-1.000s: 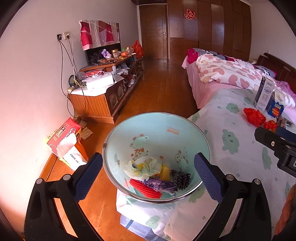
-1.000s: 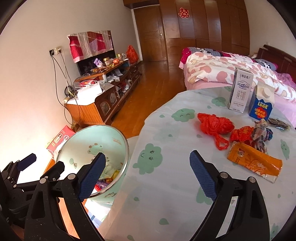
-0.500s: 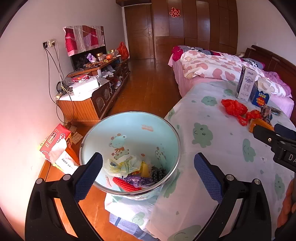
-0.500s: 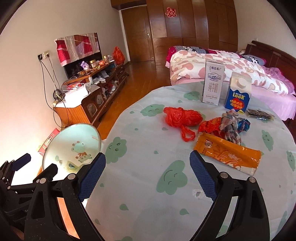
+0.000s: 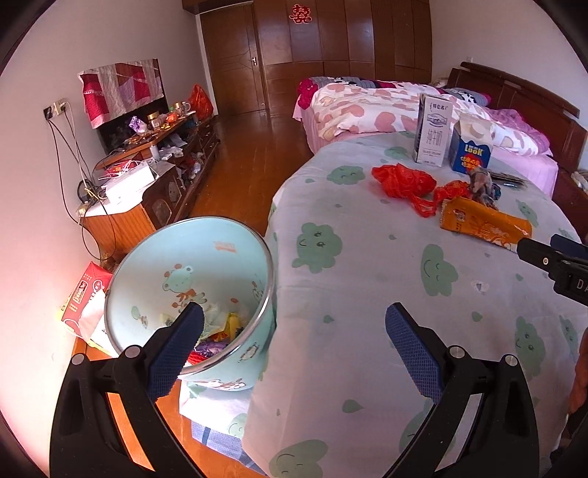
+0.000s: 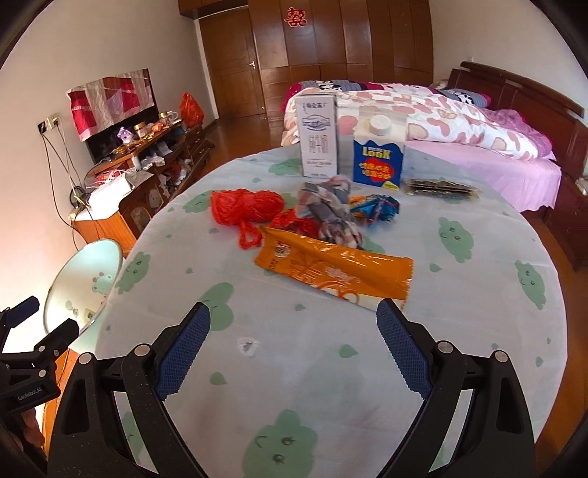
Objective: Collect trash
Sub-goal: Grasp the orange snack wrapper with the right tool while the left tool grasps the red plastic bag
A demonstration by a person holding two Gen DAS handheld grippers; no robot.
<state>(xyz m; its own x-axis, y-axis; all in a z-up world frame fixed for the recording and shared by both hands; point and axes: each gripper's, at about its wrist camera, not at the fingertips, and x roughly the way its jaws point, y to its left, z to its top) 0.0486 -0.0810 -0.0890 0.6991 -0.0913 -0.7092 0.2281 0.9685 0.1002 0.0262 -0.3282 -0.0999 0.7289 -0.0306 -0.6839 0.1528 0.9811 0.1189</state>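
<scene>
Bedroom, round desk (image 6: 330,367) under a pale cloth printed with green smiling clouds.

1. My right gripper (image 6: 290,345): blue pads spread wide, nothing between them, over the cloth near the desk's front.
2. My left gripper (image 5: 294,342): also wide and holding nothing, at the desk's left edge.
3. Trash bin (image 5: 191,294): pale blue, cartoon frog print, standing just beside the desk's left edge. Only the left view looks inside, where wrappers already lie; the right view shows just its rim (image 6: 84,279).
4. Orange wrapper (image 6: 330,272): flat on the cloth, nearest my right gripper; its print is unreadable.
5. Red plastic bag (image 6: 246,209), grey crumpled wrapper (image 6: 327,213), blue crumpled wrapper (image 6: 375,209): clustered behind it.
6. Dark flat packets (image 6: 441,189): clear in the right view only.
7. Blue carton (image 6: 378,161), marked "LOOK"; tall white carton (image 6: 318,136), Chinese writing I cannot make out.
8. Bed (image 6: 441,121), then wardrobe doors with a red paper emblem (image 6: 296,16).
</scene>
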